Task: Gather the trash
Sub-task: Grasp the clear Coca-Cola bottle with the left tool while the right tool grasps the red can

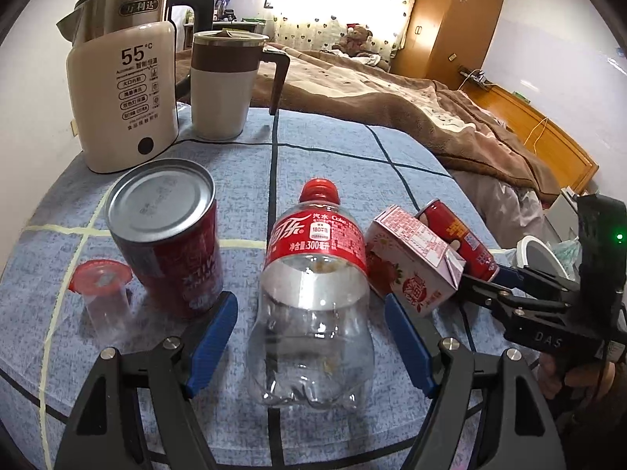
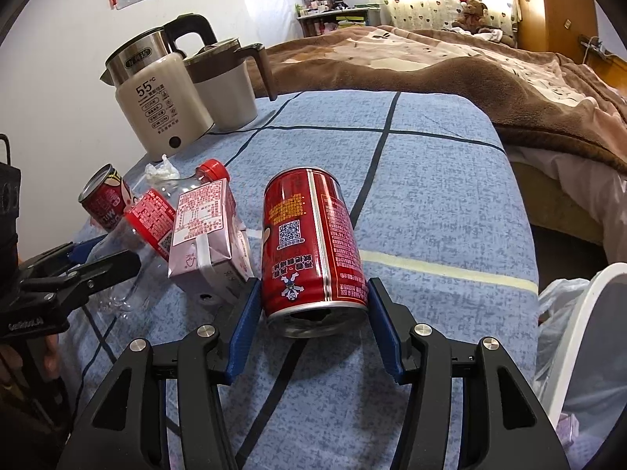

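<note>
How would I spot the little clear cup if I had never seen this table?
Start at the big cream kettle and come toward the near edge, past the upright red can. Left of that can stands the cup: small, see-through, with a red rim.

Each gripper (image 1: 311, 337) (image 2: 315, 329) has black angular arms, silver round screws and blue finger pads (image 1: 211, 337).

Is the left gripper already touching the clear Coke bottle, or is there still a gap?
Apart. The left wrist view shows blue cloth between each blue pad and the Coke bottle, so the left gripper is open around it, not touching it.
</note>
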`<state>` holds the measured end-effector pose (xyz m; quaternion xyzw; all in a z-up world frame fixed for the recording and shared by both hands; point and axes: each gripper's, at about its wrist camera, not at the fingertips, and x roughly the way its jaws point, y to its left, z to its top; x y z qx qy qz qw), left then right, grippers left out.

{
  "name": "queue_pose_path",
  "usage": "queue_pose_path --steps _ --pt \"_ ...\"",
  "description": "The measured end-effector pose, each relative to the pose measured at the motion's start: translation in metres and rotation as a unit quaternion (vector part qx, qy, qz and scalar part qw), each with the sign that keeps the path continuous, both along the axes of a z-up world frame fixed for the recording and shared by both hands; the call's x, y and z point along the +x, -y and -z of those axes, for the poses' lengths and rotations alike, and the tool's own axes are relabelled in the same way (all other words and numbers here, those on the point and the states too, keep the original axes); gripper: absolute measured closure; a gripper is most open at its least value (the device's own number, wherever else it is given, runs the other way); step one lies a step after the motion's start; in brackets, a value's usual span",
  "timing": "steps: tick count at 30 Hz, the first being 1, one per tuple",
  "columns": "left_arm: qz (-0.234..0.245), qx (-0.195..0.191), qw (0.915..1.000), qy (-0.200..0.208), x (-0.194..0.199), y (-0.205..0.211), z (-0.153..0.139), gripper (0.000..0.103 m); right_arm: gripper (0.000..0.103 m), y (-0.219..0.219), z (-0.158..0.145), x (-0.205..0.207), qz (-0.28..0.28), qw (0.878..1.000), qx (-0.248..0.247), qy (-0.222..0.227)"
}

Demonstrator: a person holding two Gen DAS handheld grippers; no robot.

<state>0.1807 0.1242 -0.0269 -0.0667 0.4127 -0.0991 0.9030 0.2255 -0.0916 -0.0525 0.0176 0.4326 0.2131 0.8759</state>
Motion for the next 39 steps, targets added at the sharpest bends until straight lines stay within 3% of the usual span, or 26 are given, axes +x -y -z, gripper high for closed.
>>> queue_pose_path --steps 12,16,20,39 --pt "-0.003 -0.01 0.9999 -0.011 0.011 0.002 0.005 0.025 0.048 -0.016 0.001 0.011 -0.009 0.999 -0.037 0.003" --pt "-0.003 -0.006 0.9998 -0.016 0.013 0.003 0.008 0.038 0.048 -0.015 0.003 0.017 -0.002 1.0 -0.022 -0.007" --pt "-0.002 -0.006 0.9999 -0.015 0.013 0.004 0.008 0.038 0.048 -0.013 0.005 0.02 0.003 1.0 -0.006 -0.018" --pt "-0.022 -0.014 0.9997 0.001 -0.012 0.004 0.005 0.039 0.049 0.003 -0.003 -0.007 0.031 0.999 0.026 0.012"
